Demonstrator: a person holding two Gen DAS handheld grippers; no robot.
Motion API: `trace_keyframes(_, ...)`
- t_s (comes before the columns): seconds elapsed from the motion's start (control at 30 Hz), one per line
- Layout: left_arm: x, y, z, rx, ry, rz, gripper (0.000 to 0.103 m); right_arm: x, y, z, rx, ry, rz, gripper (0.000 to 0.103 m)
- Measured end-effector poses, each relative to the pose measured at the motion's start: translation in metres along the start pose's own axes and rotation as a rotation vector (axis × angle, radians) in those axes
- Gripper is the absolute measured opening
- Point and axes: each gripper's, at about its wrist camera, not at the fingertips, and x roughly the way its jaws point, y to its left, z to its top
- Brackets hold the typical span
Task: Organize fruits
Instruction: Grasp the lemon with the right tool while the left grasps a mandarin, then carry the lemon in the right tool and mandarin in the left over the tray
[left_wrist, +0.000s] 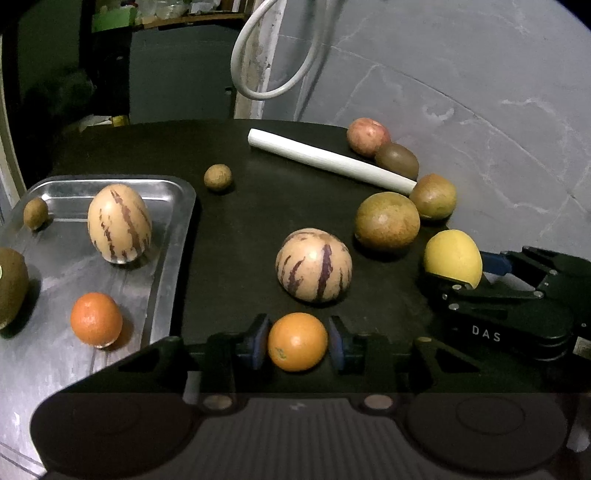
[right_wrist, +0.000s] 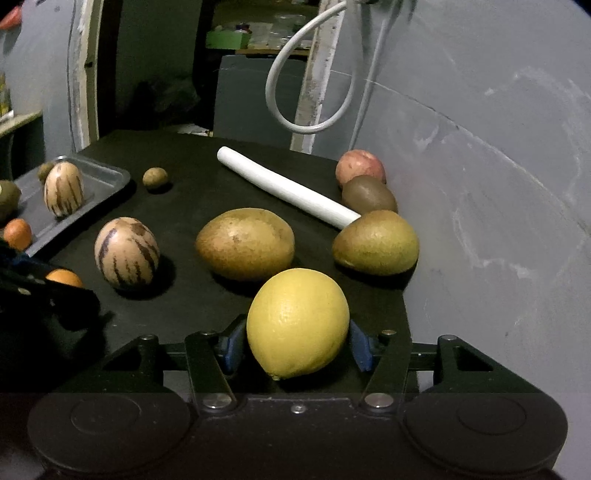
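In the left wrist view my left gripper (left_wrist: 297, 341) has its blue pads on both sides of an orange (left_wrist: 297, 341) on the black table. My right gripper (right_wrist: 297, 341) is shut on a yellow lemon (right_wrist: 297, 323), which also shows in the left wrist view (left_wrist: 452, 258). A metal tray (left_wrist: 173, 229) at the left holds a striped melon (left_wrist: 119, 223), another orange (left_wrist: 96, 319), a kiwi (left_wrist: 11, 288) and a small brown fruit (left_wrist: 35, 212). A second striped melon (left_wrist: 314, 265) sits on the table ahead of my left gripper.
Two brownish-green fruits (right_wrist: 245, 243) (right_wrist: 376, 242), a kiwi (right_wrist: 368, 194), a reddish apple (right_wrist: 360, 167) and a small brown fruit (right_wrist: 155, 177) lie on the black table. A white tube (right_wrist: 284, 186) lies across the back. A grey wall (right_wrist: 498, 184) stands close on the right.
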Motion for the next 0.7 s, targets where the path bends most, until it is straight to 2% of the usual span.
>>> trace_keyframes(0.23,-0.008,0.004,-0.007,-0.036,0.020,-0.037,0.036,-0.020,0.011,-0.012,0.097,0.009,0.042,0.058)
trace_keyframes(0.43,-0.018,0.023,-0.014,-0.146,0.056,-0.118,0.036,-0.040,0.027,-0.024,0.140,0.018,0.068,0.058)
trace_keyframes(0.7,-0.040,0.043,-0.022,-0.168,0.059,-0.149,0.036,-0.064,0.048,-0.034,0.220,0.023,0.095,0.058)
